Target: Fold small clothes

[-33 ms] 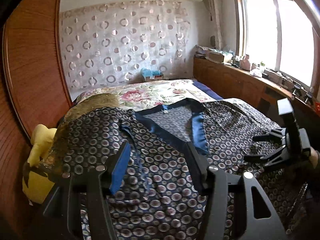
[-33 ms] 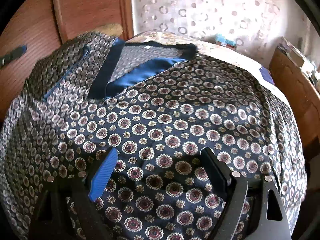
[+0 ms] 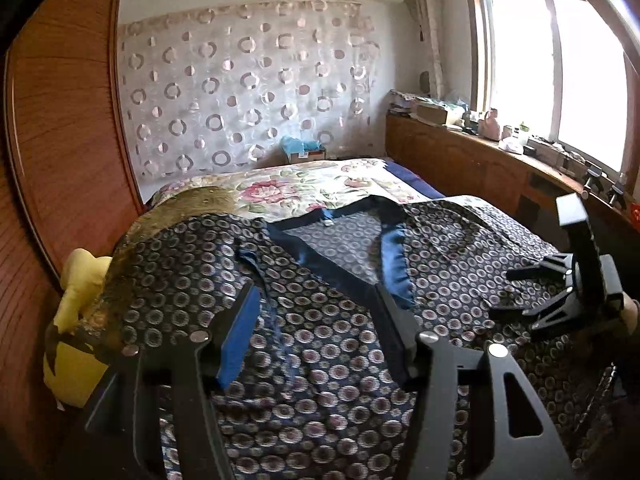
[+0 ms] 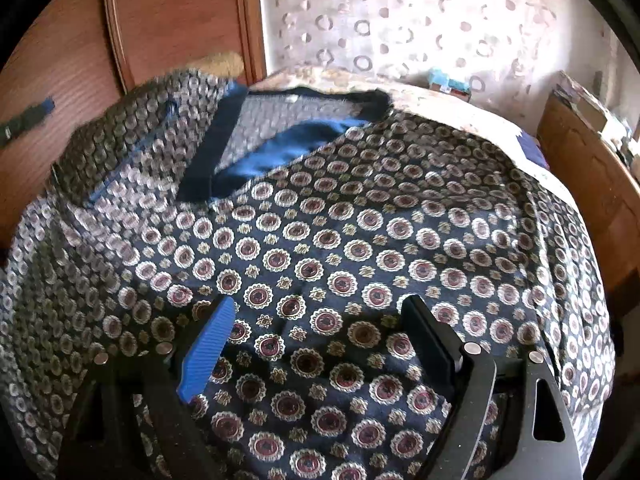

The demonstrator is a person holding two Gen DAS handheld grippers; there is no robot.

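A dark blue garment (image 3: 192, 264) printed with round medallions lies spread front-up over the bed, its neck toward the far end. Its shiny blue collar band (image 3: 394, 256) is turned outward at the neck opening. My left gripper (image 3: 316, 296) hovers over the garment's left-middle part; its jaws are opening, with only flat cloth under the gap. Off to the right, my right gripper (image 3: 508, 292) hangs low over the garment's right half. In the right wrist view the same garment (image 4: 360, 220) fills the frame, and the right gripper (image 4: 320, 304) stands open over it, holding nothing.
A floral bedspread (image 3: 304, 184) covers the far end of the bed. A yellow soft toy (image 3: 76, 312) is wedged at the left edge against a wooden panel (image 3: 60, 140). A cluttered wooden ledge (image 3: 460, 152) runs under the window on the right.
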